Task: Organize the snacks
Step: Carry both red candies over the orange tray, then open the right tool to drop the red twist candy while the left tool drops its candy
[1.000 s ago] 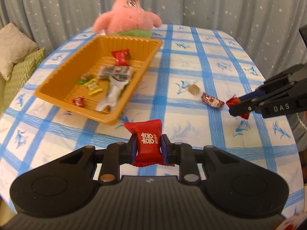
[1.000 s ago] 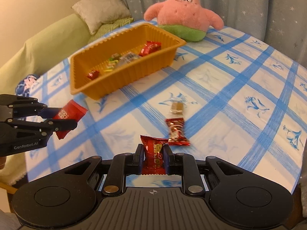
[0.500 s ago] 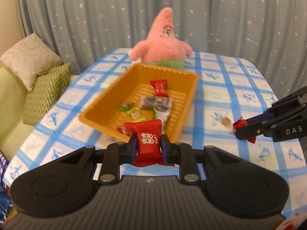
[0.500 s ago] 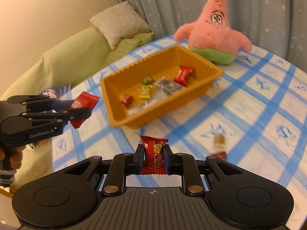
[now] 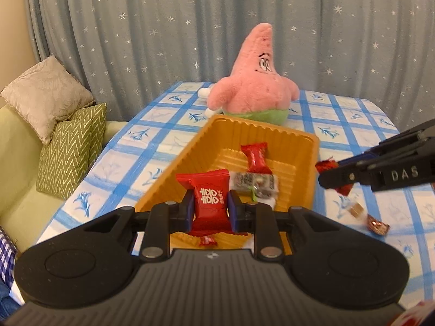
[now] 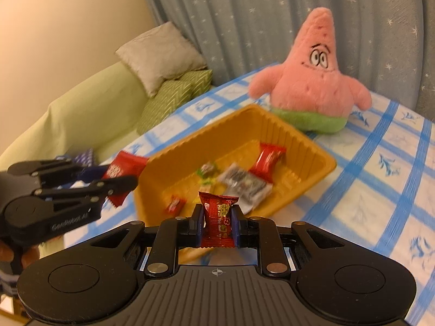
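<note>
Grippers over orange tray [image 5: 299,135] — left gripper [image 5: 210,206] gripping red candy [image 5: 209,190]; right gripper [image 6: 217,221] — red-gold candy [image 6: 217,217]

Left wrist view: looks forward and down along own fingers, close over near end of orange tray [image 5: 174,168]. Right wrist view: same tilt, from tray's right. Shared: tray, pink plush [image 6: 315,81], each other's gripper.
</note>
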Demonstrator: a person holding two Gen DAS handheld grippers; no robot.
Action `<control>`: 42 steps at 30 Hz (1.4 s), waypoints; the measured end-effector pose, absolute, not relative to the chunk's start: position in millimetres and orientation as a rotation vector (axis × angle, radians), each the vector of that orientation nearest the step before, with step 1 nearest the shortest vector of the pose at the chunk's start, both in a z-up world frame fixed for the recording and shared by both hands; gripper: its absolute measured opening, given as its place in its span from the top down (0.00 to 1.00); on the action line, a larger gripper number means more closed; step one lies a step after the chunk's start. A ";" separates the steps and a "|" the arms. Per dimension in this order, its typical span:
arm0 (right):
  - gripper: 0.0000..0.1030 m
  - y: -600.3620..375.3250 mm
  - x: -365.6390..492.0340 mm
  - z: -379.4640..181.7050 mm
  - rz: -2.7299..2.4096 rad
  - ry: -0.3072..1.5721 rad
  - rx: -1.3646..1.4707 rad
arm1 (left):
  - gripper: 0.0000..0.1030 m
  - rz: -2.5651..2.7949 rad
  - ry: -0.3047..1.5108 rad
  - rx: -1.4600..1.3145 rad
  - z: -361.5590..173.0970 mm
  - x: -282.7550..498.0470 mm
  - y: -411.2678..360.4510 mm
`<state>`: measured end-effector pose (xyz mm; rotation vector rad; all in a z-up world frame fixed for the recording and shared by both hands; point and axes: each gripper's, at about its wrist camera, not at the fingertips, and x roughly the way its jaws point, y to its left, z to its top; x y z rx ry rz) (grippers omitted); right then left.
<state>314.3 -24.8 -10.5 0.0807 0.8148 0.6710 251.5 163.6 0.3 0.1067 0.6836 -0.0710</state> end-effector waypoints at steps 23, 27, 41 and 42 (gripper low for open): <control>0.79 -17.8 419.2 -57.3 0.500 0.859 0.071 | 0.77 -0.072 0.776 0.091 -45.2 330.9 171.8; 0.79 -16.5 424.6 -62.4 0.497 0.865 0.064 | 0.77 -0.070 0.786 0.087 -49.6 334.2 172.0; 0.46 -28.5 418.3 -56.2 0.482 0.839 0.102 | 0.77 -0.061 0.798 0.079 -53.1 334.4 172.6; 0.46 -29.4 417.0 -55.8 0.484 0.842 0.104 | 0.77 -0.061 0.798 0.078 -53.0 334.2 172.6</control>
